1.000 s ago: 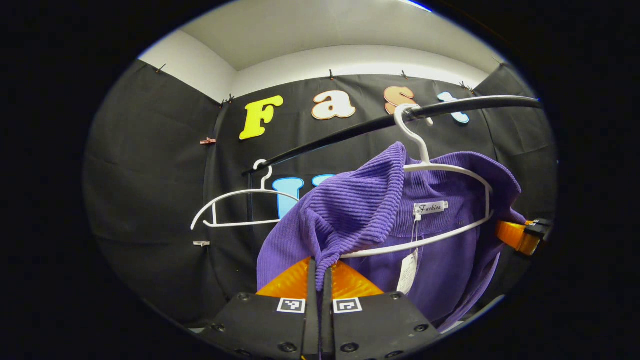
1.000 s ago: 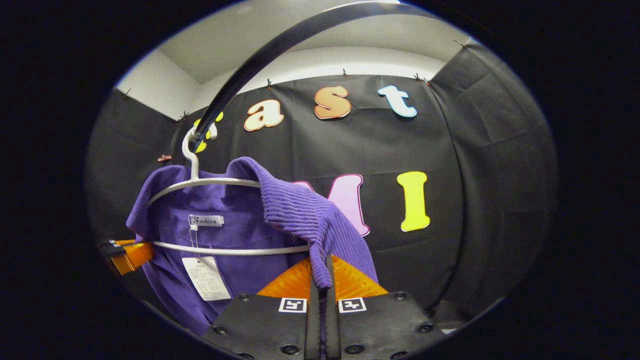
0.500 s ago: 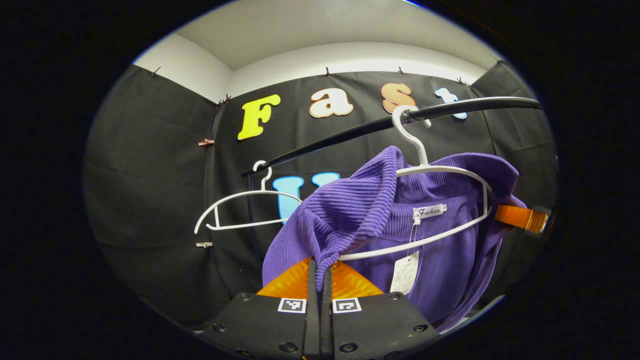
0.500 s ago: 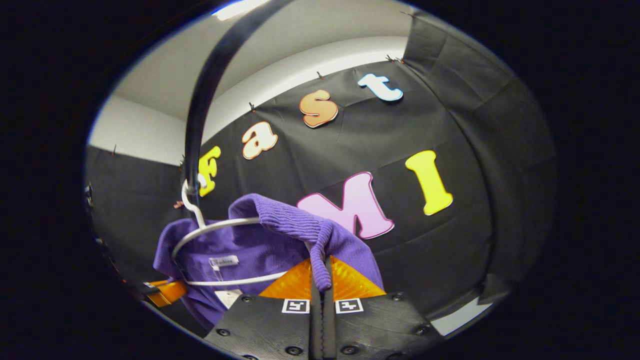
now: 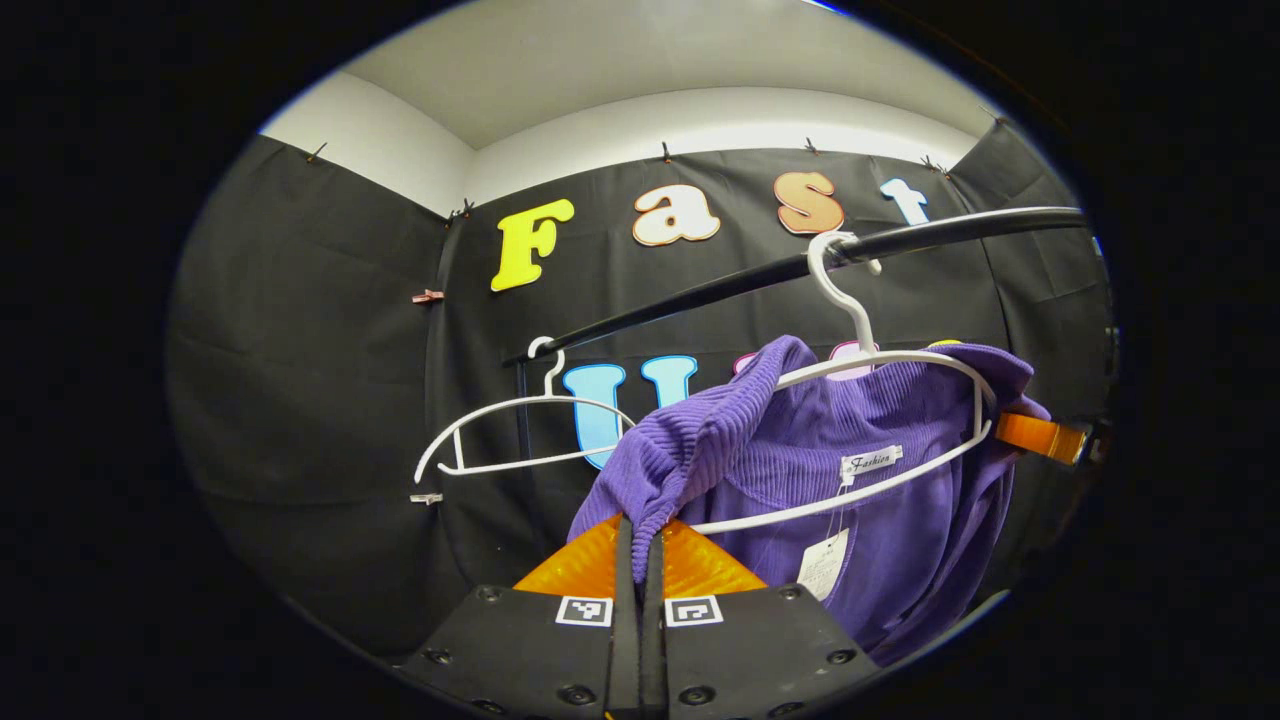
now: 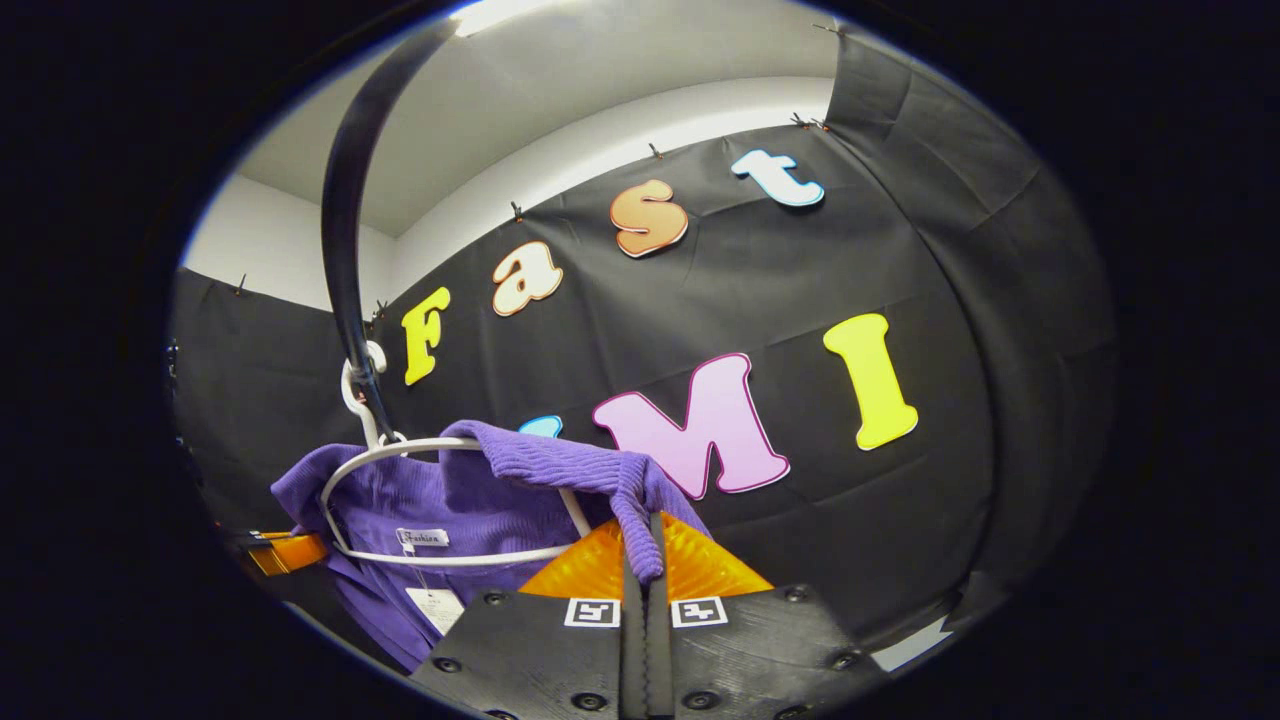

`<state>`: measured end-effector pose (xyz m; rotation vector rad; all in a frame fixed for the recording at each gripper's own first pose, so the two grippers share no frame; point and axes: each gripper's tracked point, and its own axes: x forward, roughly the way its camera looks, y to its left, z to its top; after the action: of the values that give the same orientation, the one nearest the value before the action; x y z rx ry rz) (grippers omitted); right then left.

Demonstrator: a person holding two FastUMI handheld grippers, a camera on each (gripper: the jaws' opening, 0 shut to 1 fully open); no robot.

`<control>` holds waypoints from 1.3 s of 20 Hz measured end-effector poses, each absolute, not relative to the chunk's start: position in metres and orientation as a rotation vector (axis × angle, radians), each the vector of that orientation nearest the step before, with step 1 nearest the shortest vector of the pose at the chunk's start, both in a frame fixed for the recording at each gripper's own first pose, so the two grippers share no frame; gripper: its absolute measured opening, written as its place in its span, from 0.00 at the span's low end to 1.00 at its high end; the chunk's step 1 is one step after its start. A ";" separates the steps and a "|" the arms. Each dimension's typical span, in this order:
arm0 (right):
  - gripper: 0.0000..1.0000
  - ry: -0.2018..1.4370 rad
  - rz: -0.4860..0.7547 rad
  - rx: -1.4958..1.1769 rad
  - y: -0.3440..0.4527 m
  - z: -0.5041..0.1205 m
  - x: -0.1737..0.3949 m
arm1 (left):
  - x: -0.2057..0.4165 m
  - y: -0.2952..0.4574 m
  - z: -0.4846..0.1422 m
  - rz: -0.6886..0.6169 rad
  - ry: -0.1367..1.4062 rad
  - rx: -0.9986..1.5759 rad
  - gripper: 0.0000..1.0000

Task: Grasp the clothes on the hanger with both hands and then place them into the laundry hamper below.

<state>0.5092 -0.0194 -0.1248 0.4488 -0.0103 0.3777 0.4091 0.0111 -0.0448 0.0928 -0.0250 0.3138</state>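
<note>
Both grippers are clamped on the purple sweater [image 5: 880, 500]: left gripper [image 5: 640, 545] pinches one shoulder, right gripper [image 6: 645, 545] the other. The sweater hangs on its white hanger [image 5: 900, 365], hooked over the black rail [image 5: 700, 295].

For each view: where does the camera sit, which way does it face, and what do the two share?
Left gripper view: rides the left hand-held gripper, tilted up at the rail; it pinches the sweater.
Right gripper view: rides the right hand-held gripper, tilted up, pinching the other shoulder.
Shared: sweater, its hanger, rail.
</note>
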 end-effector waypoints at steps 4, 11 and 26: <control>0.04 -0.001 0.408 0.560 -0.029 -0.119 0.531 | 0.407 0.015 -0.037 0.319 -0.021 0.106 0.04; 0.04 -0.018 0.303 0.549 -0.070 -0.126 0.567 | 0.404 0.021 -0.037 0.314 -0.003 0.127 0.04; 0.04 0.271 0.445 0.538 0.027 -0.232 0.527 | 0.408 0.084 -0.015 0.343 0.017 0.060 0.05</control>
<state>0.5275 0.0272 -0.2323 0.5378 0.2708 0.4454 0.4077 0.0837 -0.0148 0.0601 0.0170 0.3427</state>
